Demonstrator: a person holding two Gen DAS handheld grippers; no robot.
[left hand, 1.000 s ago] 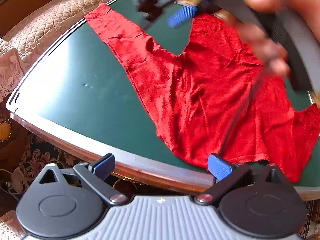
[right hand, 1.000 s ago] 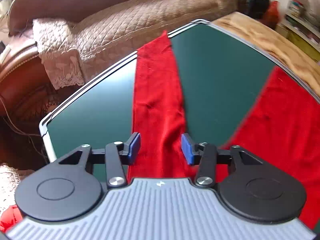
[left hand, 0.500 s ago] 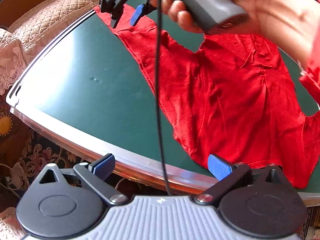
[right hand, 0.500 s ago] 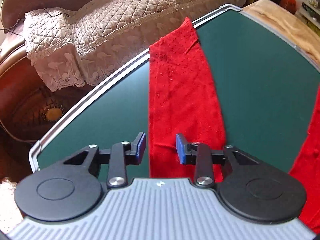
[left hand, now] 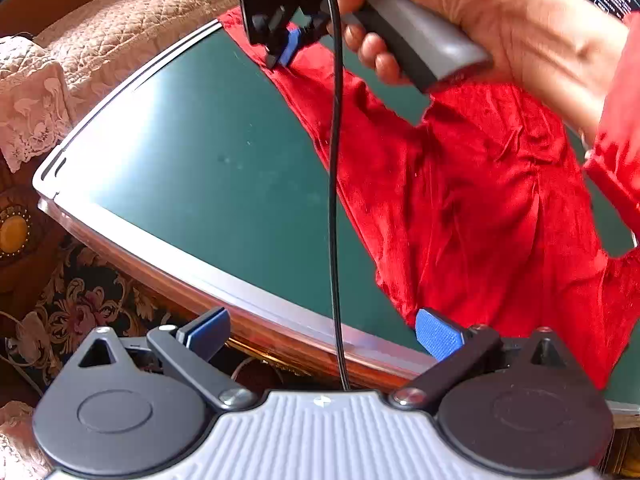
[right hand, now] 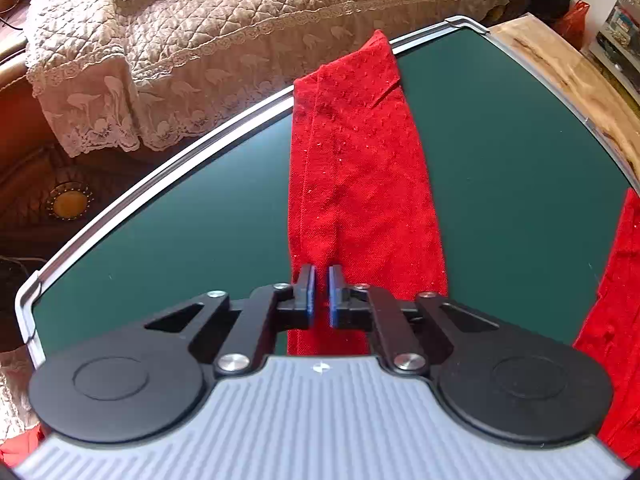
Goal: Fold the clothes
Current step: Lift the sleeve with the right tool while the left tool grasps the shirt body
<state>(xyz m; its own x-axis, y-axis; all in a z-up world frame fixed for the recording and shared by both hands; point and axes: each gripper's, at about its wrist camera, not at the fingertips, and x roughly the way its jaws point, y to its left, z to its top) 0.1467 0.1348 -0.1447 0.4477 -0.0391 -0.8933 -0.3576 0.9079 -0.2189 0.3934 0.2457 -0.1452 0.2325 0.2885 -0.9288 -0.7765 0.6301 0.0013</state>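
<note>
A red long-sleeved garment [left hand: 480, 208] lies spread on the dark green table [left hand: 208, 168]. Its sleeve [right hand: 360, 168] runs to the table's far edge. My right gripper [right hand: 319, 292] is shut on a pinched ridge of that sleeve near its left edge; the left wrist view shows the same gripper [left hand: 286, 50], held by a hand [left hand: 460, 12], down on the sleeve. My left gripper [left hand: 322, 334] hangs open at the table's near edge, with its right fingertip [left hand: 438, 336] just in front of the garment's hem and nothing between the fingers.
A quilted beige sofa cover [right hand: 224, 32] with lace trim lies beyond the table's metal rim [right hand: 168, 180]. A black cable [left hand: 334, 200] hangs in front of the left wrist camera. A wooden surface [right hand: 560, 72] adjoins the table at the right. A patterned floor [left hand: 80, 304] lies below the near edge.
My right gripper moved along the sleeve toward its cuff and went from open to shut on it. My left gripper stayed open at the near edge.
</note>
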